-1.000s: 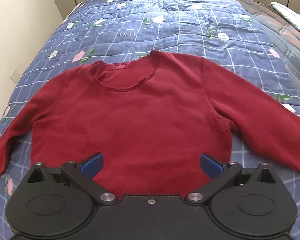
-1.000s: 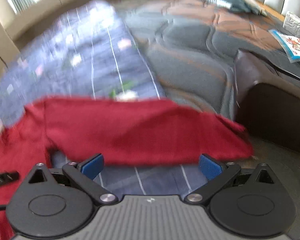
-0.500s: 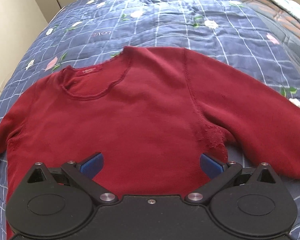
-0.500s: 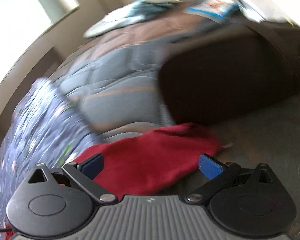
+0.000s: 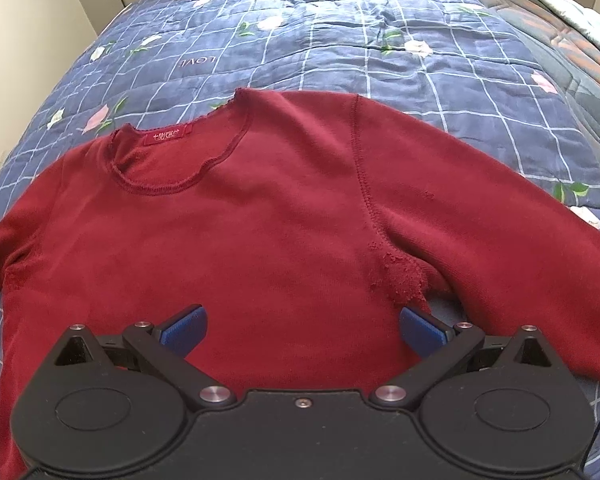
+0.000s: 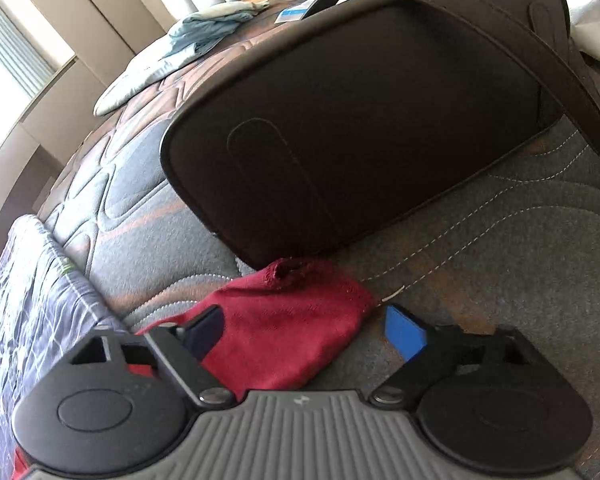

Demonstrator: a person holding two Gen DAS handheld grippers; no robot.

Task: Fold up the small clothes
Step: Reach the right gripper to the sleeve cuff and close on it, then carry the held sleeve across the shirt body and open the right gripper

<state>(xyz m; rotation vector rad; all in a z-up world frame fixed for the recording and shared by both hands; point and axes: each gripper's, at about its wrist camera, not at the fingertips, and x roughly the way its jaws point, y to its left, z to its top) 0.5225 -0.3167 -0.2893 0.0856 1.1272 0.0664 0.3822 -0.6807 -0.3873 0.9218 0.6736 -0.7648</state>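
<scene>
One red sweater [image 5: 260, 240] lies spread out, with two sleeves in the left wrist view and one cuff [image 6: 292, 320] in the right wrist view. There is one blue checked quilt [image 5: 340, 40] and one grey quilted cover [image 6: 500, 240]. One dark brown bag [image 6: 360, 120] has one strap. Two grippers appear, the left gripper [image 5: 302, 326] and the right gripper [image 6: 304, 330], each with two blue pads. There is perhaps one pale folded cloth [image 6: 204, 32]; it is too far off to count surely.
</scene>
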